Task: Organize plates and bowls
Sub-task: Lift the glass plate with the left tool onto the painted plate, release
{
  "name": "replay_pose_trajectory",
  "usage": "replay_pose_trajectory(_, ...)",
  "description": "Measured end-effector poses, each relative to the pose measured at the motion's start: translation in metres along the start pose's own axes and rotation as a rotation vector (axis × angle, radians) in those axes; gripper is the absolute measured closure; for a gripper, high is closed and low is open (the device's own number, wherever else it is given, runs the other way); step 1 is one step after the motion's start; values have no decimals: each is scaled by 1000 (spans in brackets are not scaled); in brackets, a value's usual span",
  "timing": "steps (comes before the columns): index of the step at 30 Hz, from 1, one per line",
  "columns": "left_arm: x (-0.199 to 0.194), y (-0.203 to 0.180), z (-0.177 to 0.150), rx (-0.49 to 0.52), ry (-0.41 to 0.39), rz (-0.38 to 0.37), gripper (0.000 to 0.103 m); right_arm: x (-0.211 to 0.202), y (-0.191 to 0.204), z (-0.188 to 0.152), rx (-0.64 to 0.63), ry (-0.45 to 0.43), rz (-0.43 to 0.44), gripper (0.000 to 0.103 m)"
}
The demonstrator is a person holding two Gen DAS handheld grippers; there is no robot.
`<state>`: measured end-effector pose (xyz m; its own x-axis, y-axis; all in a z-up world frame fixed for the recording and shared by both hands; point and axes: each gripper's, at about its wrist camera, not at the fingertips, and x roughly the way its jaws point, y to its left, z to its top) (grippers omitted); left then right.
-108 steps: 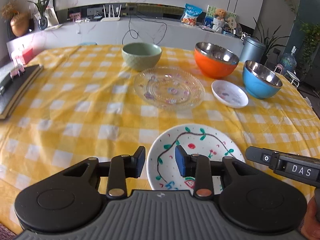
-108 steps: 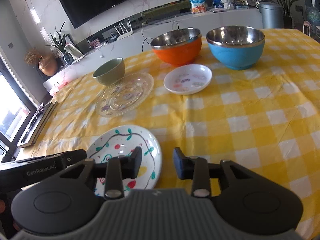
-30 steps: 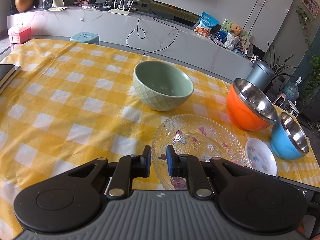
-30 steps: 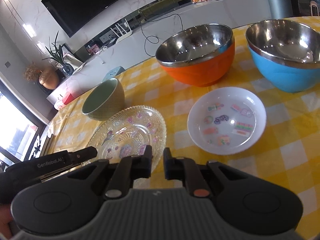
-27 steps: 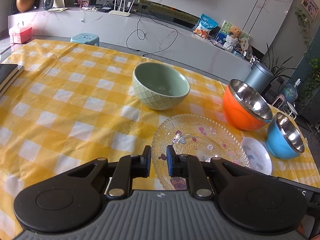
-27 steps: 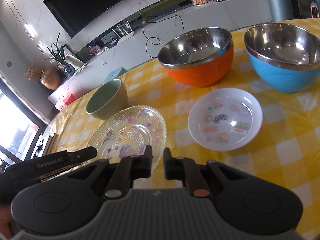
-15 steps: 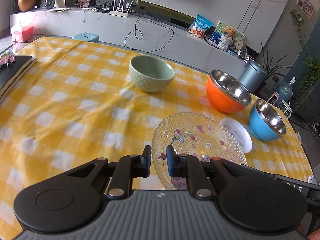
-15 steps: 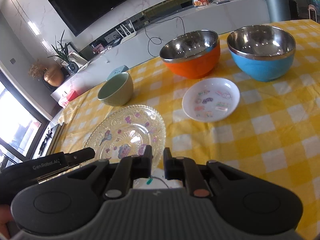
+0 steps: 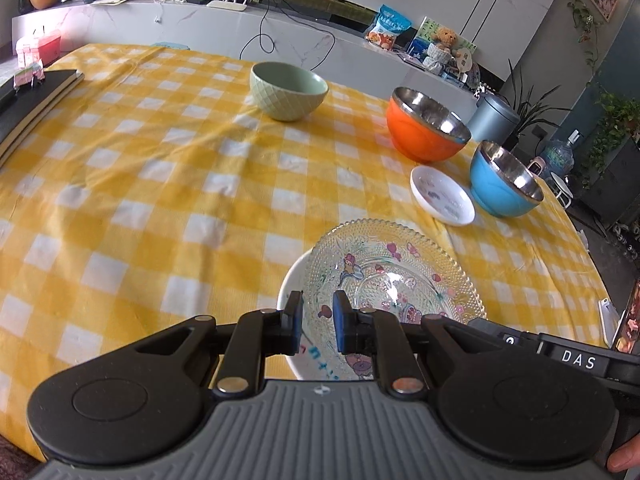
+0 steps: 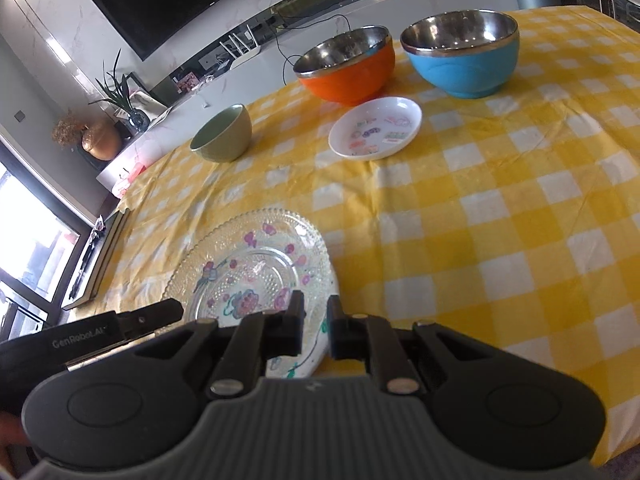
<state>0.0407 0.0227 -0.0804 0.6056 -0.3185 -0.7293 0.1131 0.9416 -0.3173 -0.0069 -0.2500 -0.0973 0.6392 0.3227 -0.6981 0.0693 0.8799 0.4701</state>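
You've got the glass plate (image 9: 394, 276) pinched at its near rim by both grippers, left gripper (image 9: 317, 322) at about 7 o'clock on the rim and right gripper (image 10: 316, 326) at about 5, jaws squeezed down narrow on the edge on each side. The plate sits right over the painted white plate (image 9: 290, 292), which peeks out underneath at 9 o'clock in the left view; can't tell if glass is touching ceramic yet or hovering just above. So I'd say you're in the stacking step, plates first. Next move calls for lowering it level and centred, then letting both sides go together so it doesn't tip or slide. After that the small white dish (image 9: 442, 197) at 1 o'clock looks like the natural thing to go on top, and the green bowl (image 9: 289, 90) at 11, orange bowl (image 9: 426, 130) and blue bowl (image 9: 504, 178) out past it still sit apart on the yellow checked cloth (image 9: 160, 184), waiting to be nested.
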Motion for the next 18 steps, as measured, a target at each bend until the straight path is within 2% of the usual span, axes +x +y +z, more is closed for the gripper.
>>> replay_pose_trajectory(6, 4, 4, -6, -17, 6, 12, 86, 4, 6, -2, -54, -13, -27, 94)
replay_pose_trajectory(18, 6, -4, -9, 47, 12, 61, 86, 14, 14, -4, -124, 6, -77, 93)
